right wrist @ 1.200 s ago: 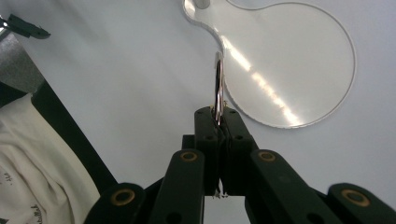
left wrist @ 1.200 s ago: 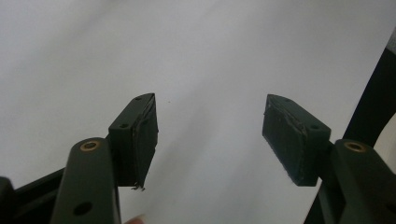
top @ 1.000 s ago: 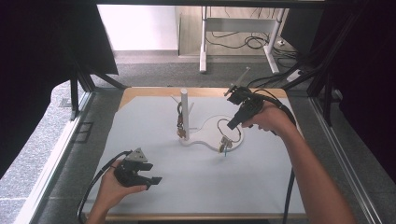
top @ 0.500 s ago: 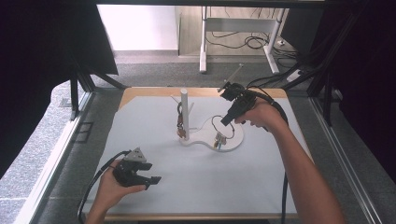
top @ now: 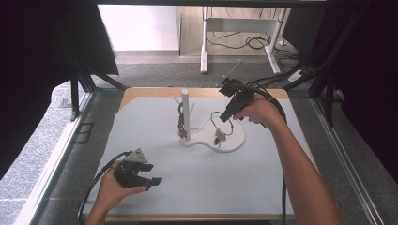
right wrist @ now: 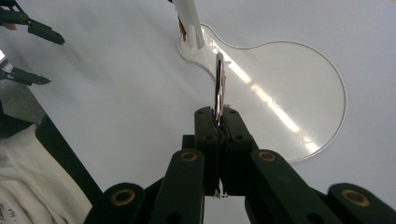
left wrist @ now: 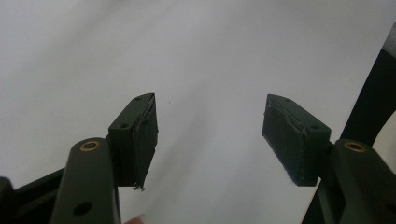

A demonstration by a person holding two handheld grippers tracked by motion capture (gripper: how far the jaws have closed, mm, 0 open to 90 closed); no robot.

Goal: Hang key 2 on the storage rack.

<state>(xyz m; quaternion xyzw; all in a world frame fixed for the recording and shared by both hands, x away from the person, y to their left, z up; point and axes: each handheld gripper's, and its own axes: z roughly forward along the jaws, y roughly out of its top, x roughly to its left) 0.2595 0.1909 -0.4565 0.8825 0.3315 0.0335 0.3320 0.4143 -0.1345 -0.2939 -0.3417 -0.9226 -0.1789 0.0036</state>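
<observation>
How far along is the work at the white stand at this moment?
Done: one trinket hangs on the white post stand. In hand: the right gripper, shut on a thin metal ring with charms, holds it above the round base. Left: hanging it. The open left gripper idles.

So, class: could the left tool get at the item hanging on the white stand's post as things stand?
Probably yes. The left tool is open and holds nothing, and bare mat lies between it and the hanging item on the white stand; the right tool works off to the other side.

One white stand (top: 185, 108), one round tray (top: 234, 138), two key bunches (top: 218, 136), two grippers (top: 226, 115).
</observation>
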